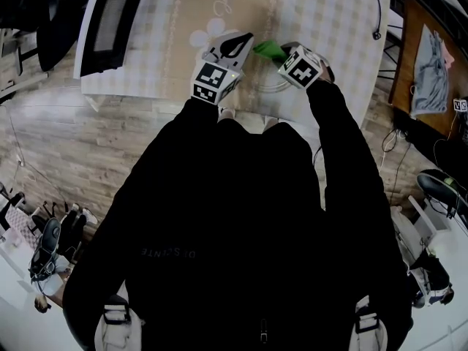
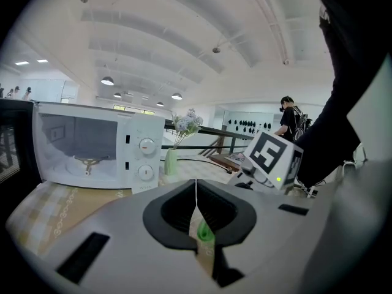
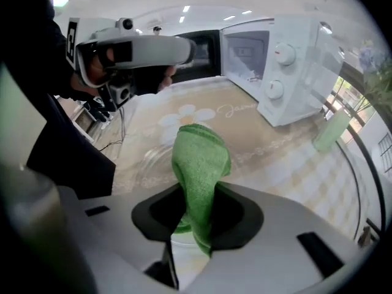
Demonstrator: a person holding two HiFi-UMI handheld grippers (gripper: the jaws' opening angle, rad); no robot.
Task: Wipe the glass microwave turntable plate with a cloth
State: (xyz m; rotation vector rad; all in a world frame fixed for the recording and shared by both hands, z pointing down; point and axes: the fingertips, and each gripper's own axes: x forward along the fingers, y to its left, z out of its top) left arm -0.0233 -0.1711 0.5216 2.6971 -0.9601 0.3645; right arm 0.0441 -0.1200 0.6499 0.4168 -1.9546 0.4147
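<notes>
My right gripper (image 3: 197, 208) is shut on a green cloth (image 3: 199, 162) that sticks up out of its jaws. In the head view this gripper (image 1: 284, 55) holds the cloth (image 1: 268, 49) over the near edge of the table. The clear glass turntable plate (image 3: 154, 159) lies flat on the tablecloth just beyond the cloth; the head view shows only its rim (image 1: 268, 86). My left gripper (image 2: 196, 192) is shut with nothing held. It hovers left of the right one (image 1: 235, 46) and above the plate.
A white microwave (image 2: 92, 150) stands on the table with its door (image 1: 110, 20) swung open at the far left. A green vase with flowers (image 2: 171, 162) stands beside it. A checked tablecloth (image 1: 168, 42) covers the table. A cable (image 1: 374, 9) runs along the far right.
</notes>
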